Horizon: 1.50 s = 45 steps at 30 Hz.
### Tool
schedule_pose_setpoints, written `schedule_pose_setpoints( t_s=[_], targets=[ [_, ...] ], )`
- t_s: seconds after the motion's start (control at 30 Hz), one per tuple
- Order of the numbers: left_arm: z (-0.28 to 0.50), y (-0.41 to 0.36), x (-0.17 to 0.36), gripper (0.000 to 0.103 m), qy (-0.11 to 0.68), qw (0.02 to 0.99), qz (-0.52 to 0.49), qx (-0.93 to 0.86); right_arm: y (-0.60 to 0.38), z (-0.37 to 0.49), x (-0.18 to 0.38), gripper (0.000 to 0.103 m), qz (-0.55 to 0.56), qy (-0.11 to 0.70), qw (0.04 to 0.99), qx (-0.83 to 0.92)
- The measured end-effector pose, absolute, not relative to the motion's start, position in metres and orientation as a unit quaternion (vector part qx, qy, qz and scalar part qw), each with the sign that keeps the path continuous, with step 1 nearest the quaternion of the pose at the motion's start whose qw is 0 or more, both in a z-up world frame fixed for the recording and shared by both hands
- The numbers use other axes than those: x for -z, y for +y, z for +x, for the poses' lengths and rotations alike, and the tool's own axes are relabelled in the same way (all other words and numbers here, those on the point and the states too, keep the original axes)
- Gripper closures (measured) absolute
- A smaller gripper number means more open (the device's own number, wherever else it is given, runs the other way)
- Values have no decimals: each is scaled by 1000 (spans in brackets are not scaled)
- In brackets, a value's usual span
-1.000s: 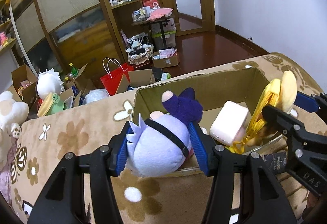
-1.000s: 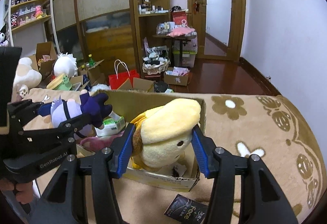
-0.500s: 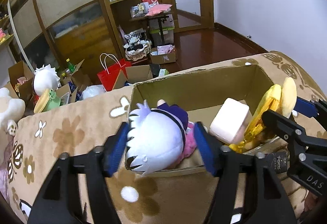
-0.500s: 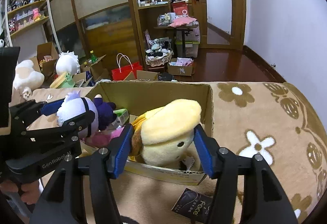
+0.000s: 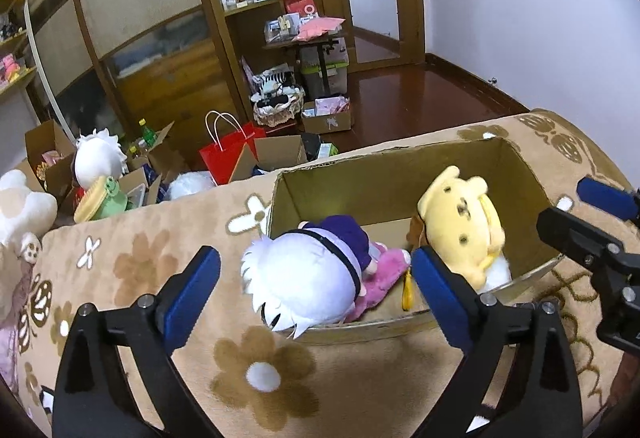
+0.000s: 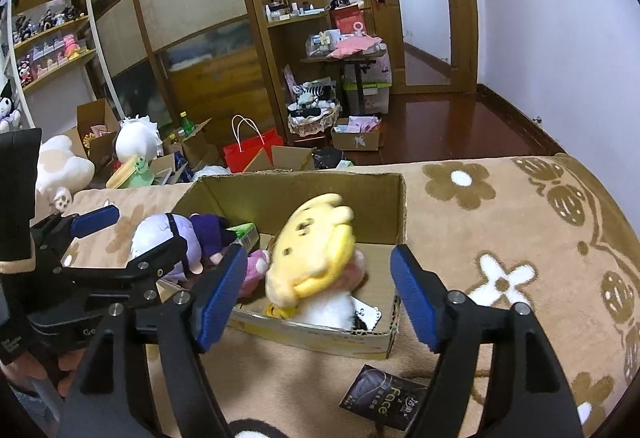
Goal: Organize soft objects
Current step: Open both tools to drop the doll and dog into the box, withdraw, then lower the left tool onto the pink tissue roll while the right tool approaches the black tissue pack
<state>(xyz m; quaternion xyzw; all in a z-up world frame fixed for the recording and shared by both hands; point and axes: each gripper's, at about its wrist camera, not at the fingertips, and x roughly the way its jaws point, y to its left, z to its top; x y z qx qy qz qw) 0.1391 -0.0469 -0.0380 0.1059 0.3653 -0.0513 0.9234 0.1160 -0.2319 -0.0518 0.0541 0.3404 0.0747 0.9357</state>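
An open cardboard box [image 5: 384,174] [image 6: 304,190] sits on a brown flowered blanket. A white-haired purple plush doll [image 5: 308,278] [image 6: 164,238] lies over the box's near left edge. A yellow plush dog [image 5: 464,222] [image 6: 312,250] lies in the box on other soft toys, beside a pink plush [image 5: 380,274]. My left gripper [image 5: 316,286] is open, its blue pads either side of the doll without touching. My right gripper [image 6: 316,294] is open and empty, just short of the box in front of the yellow dog.
A black packet [image 6: 384,402] lies on the blanket in front of the box. Beyond the blanket's far edge are a red bag [image 5: 228,154], cardboard boxes, white plush toys [image 6: 138,138], shelves and a wooden door.
Both grippers opened and let go. The purple doll dropped onto the box's left edge and the yellow dog dropped into the box. Both grippers have drawn back a little.
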Motion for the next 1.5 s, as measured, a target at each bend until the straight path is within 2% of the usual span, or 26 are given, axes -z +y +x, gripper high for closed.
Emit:
schedule_pose_setpoints(
  t_s=[0.1,0.2,0.9,1.5],
  targets=[
    [132,-50,36,5,360,924,121,48,-233,110,45,11,53,336,938,-71],
    [124,-51,31,5,368,920,124,51,-236,104,40,10,55,334,939,-63],
    [51,-70,8,5,401,900,141,100,-267,41,-4,9,33,342,938,-41],
    [40,-106,44,5,423,891,102,130,-291,40,30,9,23,413,908,-67]
  ],
)
